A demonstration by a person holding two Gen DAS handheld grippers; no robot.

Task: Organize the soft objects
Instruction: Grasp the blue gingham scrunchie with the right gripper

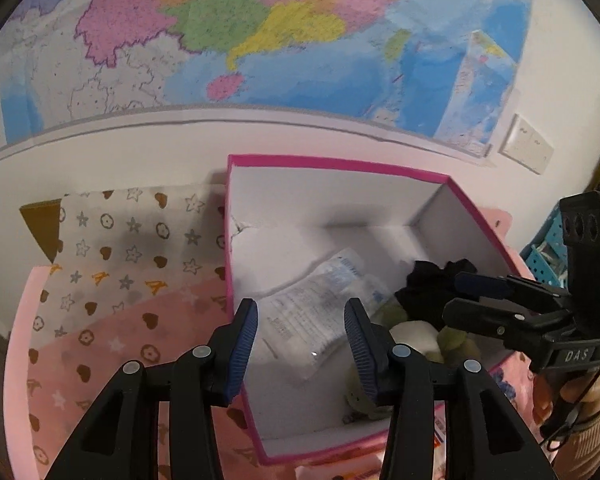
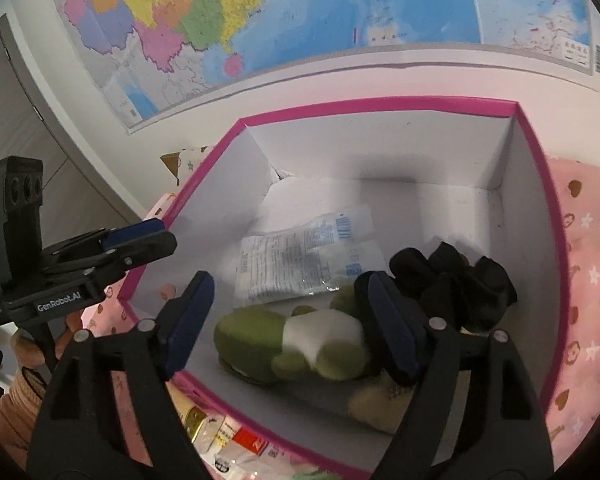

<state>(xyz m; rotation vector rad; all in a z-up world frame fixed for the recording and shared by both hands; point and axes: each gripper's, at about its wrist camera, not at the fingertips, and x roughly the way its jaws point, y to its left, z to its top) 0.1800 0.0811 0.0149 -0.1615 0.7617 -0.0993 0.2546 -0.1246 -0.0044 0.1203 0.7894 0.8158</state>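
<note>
This looks like a room in a home, most likely a bedroom. A large coloured wall map (image 1: 260,32) hangs on a plain white wall, with a white light switch plate (image 1: 526,143) just beside its lower right corner. Below it lies a pink bedsheet (image 1: 112,340) printed with hearts, stars and flowers, spread over a soft surface that reads as a bed. A pink-rimmed cardboard box (image 2: 380,106) sits on that sheet near the wall, holding a green plush toy (image 2: 300,340) and black socks (image 2: 460,280). A grey door frame (image 2: 32,92) stands at the left in the right wrist view.
</note>
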